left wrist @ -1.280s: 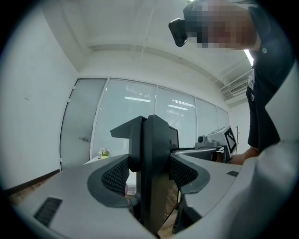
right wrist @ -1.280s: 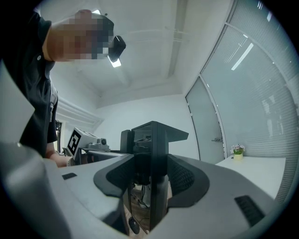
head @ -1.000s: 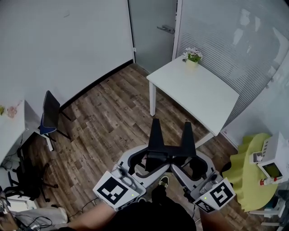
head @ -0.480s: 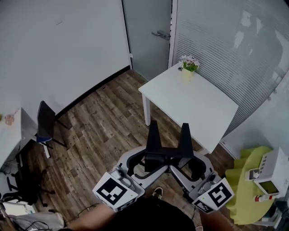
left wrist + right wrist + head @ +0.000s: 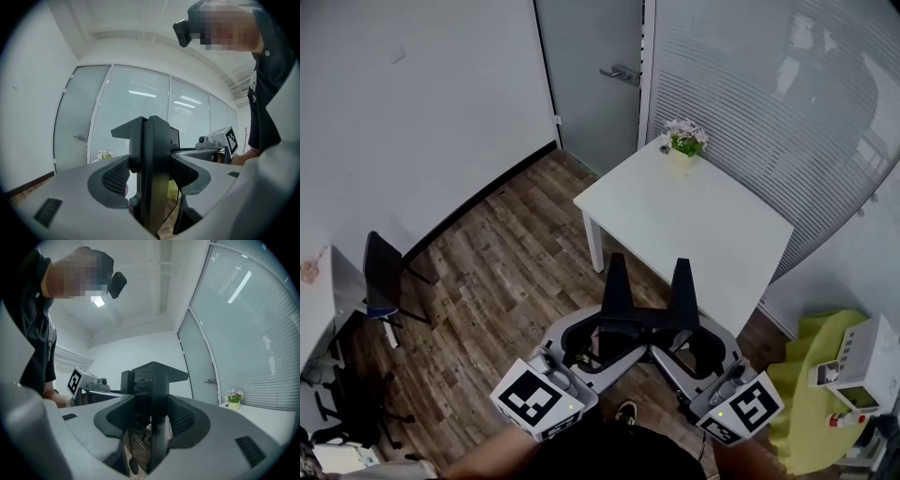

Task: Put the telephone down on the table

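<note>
One phone (image 5: 638,325), a dark slab as far as I can judge, hangs level in the air with its long axis running left to right. The left gripper (image 5: 617,281) and right gripper (image 5: 682,281) each have their fingers closed narrow on one end. The white worktop (image 5: 712,234) lies ahead and below, about equally near either hand. Both gripper views show the phone only edge-on, its face hidden.
</note>
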A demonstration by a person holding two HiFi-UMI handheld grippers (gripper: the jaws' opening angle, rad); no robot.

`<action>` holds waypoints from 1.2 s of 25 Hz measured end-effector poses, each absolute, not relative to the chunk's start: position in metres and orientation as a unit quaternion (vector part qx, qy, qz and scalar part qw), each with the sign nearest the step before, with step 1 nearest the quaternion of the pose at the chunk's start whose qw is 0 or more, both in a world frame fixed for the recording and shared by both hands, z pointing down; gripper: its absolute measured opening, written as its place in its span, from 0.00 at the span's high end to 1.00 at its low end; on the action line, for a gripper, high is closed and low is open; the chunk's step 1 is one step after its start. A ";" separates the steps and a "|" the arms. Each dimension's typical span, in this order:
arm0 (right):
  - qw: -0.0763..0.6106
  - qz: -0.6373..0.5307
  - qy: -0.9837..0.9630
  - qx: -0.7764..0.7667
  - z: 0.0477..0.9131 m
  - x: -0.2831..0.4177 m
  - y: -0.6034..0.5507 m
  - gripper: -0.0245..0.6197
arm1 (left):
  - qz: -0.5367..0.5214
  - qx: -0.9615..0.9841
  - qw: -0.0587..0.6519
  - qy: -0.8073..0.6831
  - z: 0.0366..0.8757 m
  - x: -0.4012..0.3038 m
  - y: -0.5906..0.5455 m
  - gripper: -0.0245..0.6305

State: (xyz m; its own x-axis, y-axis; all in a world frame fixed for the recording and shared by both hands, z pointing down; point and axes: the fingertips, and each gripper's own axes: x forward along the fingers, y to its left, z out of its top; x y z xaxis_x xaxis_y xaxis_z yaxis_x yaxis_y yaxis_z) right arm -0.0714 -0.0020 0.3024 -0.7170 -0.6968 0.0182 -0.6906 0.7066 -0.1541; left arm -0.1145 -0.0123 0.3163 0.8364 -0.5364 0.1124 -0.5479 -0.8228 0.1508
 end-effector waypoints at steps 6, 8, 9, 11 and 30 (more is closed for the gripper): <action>0.016 -0.080 0.905 -0.418 0.310 -0.076 -0.072 0.60 | 0.036 0.966 0.095 -0.239 0.325 -0.118 -0.086 0.54; 0.013 -0.084 0.895 -0.437 0.311 -0.078 -0.099 0.60 | 0.043 0.971 0.097 -0.215 0.327 -0.119 -0.113 0.54; 0.011 -0.086 0.891 -0.447 0.311 -0.079 -0.111 0.60 | 0.043 0.973 0.100 -0.205 0.327 -0.120 -0.126 0.54; 0.010 -0.088 0.881 -0.465 0.312 -0.082 -0.135 0.60 | 0.043 0.976 0.104 -0.187 0.326 -0.122 -0.152 0.54; 0.028 -0.103 0.795 -0.597 0.329 -0.003 -0.252 0.60 | 0.076 0.992 0.100 -0.025 0.342 -0.037 -0.281 0.54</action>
State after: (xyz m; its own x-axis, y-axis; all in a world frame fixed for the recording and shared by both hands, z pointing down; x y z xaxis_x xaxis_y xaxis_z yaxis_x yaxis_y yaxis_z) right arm -0.0027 -0.2525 0.3287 -0.2863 -0.9550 0.0773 -0.9433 0.2668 -0.1973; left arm -0.0369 -0.2806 0.3421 0.9873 -0.0335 0.1554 -0.0640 -0.9786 0.1955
